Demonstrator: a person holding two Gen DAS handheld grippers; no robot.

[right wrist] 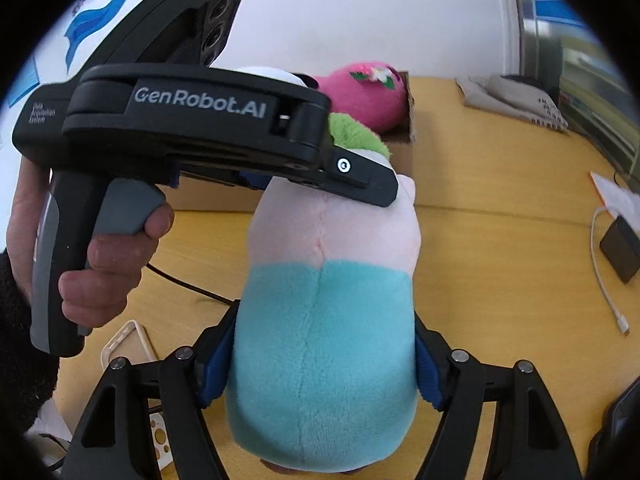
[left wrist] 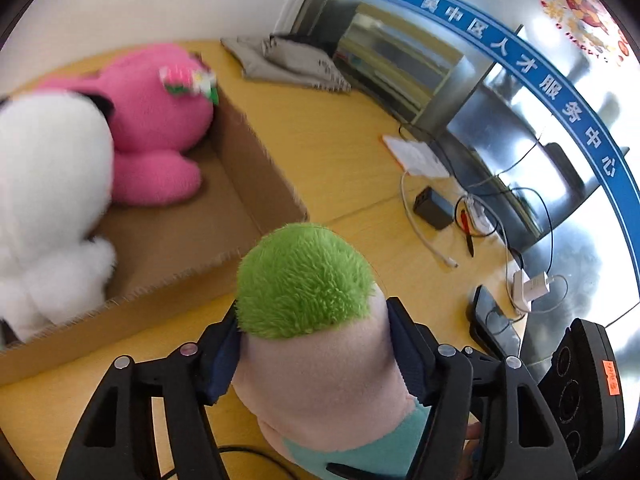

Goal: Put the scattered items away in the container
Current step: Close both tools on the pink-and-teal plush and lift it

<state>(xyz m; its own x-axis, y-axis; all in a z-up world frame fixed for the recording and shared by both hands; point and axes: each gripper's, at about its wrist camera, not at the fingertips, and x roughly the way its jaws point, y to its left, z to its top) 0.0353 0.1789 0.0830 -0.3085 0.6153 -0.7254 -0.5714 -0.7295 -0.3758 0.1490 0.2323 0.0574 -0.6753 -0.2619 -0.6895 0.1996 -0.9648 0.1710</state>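
The green-haired plush doll [left wrist: 320, 336], soft and surely light, is clamped between both tongs, the left tongs [left wrist: 316, 344] pinching its head and the right tongs [right wrist: 324, 360] its blue body, just before the cardboard box [left wrist: 256, 168] beyond them on the tabletop [left wrist: 360, 152].

Green-haired plush doll [left wrist: 320, 320] upright beside cardboard box [left wrist: 256, 168] holding pink, white plushes.
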